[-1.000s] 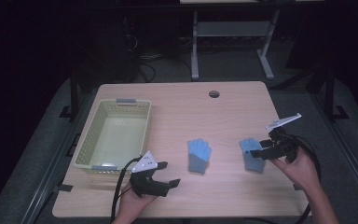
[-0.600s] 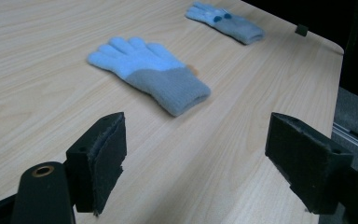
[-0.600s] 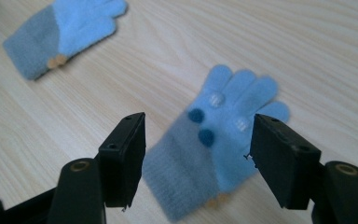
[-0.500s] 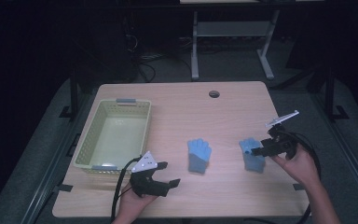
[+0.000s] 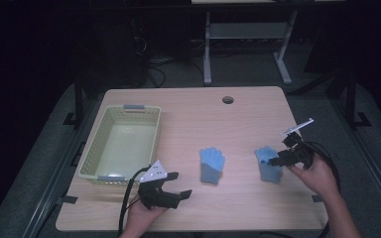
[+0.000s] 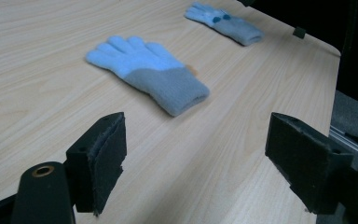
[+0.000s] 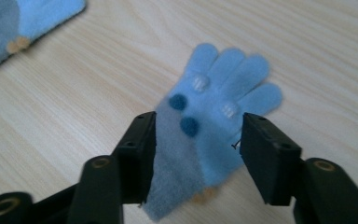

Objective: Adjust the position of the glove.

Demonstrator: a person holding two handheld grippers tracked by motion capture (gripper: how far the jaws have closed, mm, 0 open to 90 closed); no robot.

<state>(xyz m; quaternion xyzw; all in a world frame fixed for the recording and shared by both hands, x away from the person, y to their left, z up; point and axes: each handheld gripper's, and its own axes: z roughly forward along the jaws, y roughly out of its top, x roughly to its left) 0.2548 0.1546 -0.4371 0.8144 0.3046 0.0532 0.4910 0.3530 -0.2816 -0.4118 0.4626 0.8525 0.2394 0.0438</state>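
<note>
Your right gripper [image 7: 196, 149] sits low in the frame over the dotted blue-and-grey knit glove [image 7: 214, 116], lying flat on the pale wood-grain counter [image 7: 98, 93]. Its jaws have just been closing and now flank the glove's grey cuff, the left one at its edge; a firm pinch I cannot tell. In the high view this glove [image 5: 268, 163] lies right of centre. Your left gripper [image 6: 196, 158] stands with jaws spread wide, short of the plain blue-and-grey knit glove [image 6: 149, 74] at upper centre.
</note>
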